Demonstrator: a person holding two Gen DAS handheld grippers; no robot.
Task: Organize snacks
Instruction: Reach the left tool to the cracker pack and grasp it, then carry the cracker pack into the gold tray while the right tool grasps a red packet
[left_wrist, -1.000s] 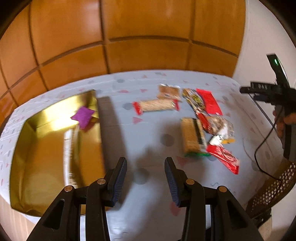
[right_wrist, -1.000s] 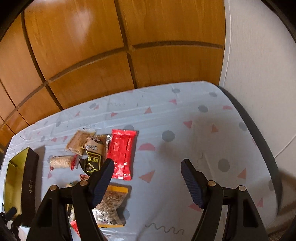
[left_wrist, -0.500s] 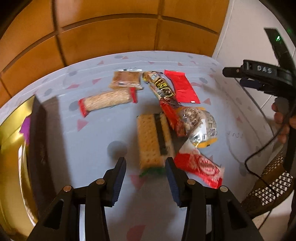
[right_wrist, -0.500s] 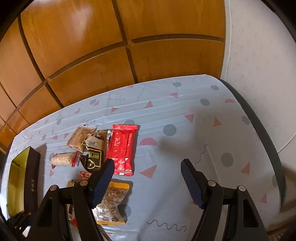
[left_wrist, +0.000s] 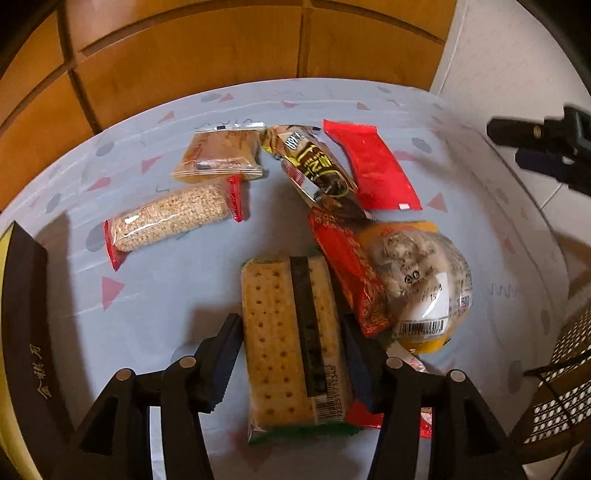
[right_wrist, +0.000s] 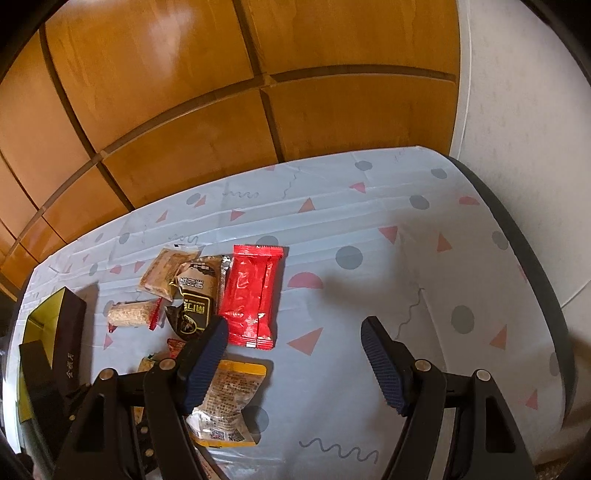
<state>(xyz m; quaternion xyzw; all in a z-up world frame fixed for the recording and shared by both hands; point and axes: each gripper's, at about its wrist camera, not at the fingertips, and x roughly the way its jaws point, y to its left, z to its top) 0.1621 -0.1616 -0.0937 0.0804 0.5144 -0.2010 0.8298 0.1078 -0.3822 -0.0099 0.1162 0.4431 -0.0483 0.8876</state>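
1. In the left wrist view, we are looking down on the cracker pack (left_wrist: 291, 339), which is lying flat on the patterned tablecloth (left_wrist: 166, 295) at the near middle, with its long axis running away from us. The left gripper (left_wrist: 291, 354) is straddling it: its jaws are opening, the pack is sitting between them, and the pads are standing just beside its long edges rather than pressing.
2. We are judging the pack light, flat and fairly stiff, but brittle inside, with a slick film wrapper. We are favouring a hold across the narrow width, near the middle of its length, with a gentle squeeze.
3. On its right, a red wrapper (left_wrist: 351, 273) and the clear bag of nuts (left_wrist: 421, 284) are crowding close, and the right pad is sitting near them, so we are risking snagging a neighbour.
4. Farther off are lying the grain bar (left_wrist: 173, 218), the dark packet (left_wrist: 317, 166) and the red sachet (left_wrist: 373, 166). The dark box with the gold lining (left_wrist: 22, 332) is waiting at the left edge.
5. In the right wrist view, the right gripper (right_wrist: 291, 362) is hovering spread wide and empty above the cloth. The same red sachet (right_wrist: 251, 295) is lying beyond its left finger, the snack pile is sitting at the near left, and the box (right_wrist: 55, 325) is standing at the far left.
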